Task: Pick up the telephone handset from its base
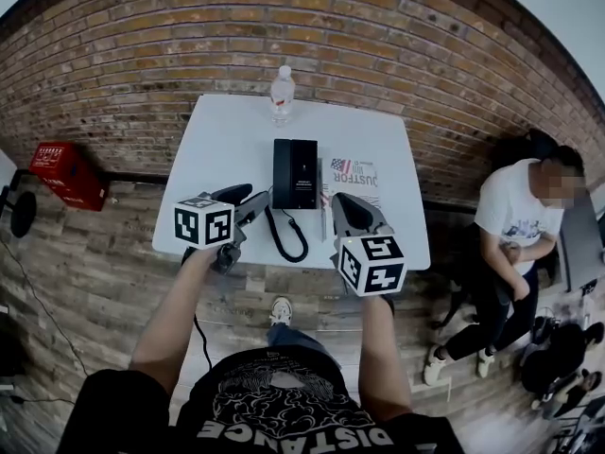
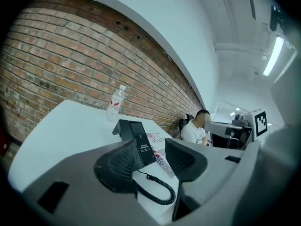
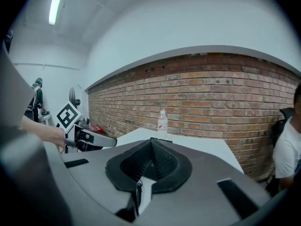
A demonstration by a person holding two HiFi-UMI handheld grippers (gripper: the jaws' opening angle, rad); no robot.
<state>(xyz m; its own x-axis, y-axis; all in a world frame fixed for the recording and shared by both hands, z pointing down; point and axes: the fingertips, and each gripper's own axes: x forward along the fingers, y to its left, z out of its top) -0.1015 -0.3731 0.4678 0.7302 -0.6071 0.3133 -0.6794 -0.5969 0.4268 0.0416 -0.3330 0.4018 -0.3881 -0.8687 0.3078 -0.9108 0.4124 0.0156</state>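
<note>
A black telephone point(image 1: 295, 173) lies on the white table point(image 1: 227, 149), its handset resting on the base, and its coiled cord point(image 1: 288, 239) loops toward the near edge. My left gripper point(image 1: 257, 203) hovers at the table's near edge, just left of the cord and short of the phone. Its jaws are open, framing the phone point(image 2: 136, 140) and cord point(image 2: 157, 192) with nothing between the pads. My right gripper point(image 1: 346, 208) is over the near edge to the right of the phone. In the right gripper view its pads point(image 3: 150, 161) meet, shut on nothing.
A water bottle point(image 1: 282, 93) stands at the table's far edge by the brick wall point(image 1: 312, 36). A printed booklet point(image 1: 354, 173) lies right of the phone. A person point(image 1: 515, 225) sits to the right, and a red crate point(image 1: 66, 173) sits on the floor at left.
</note>
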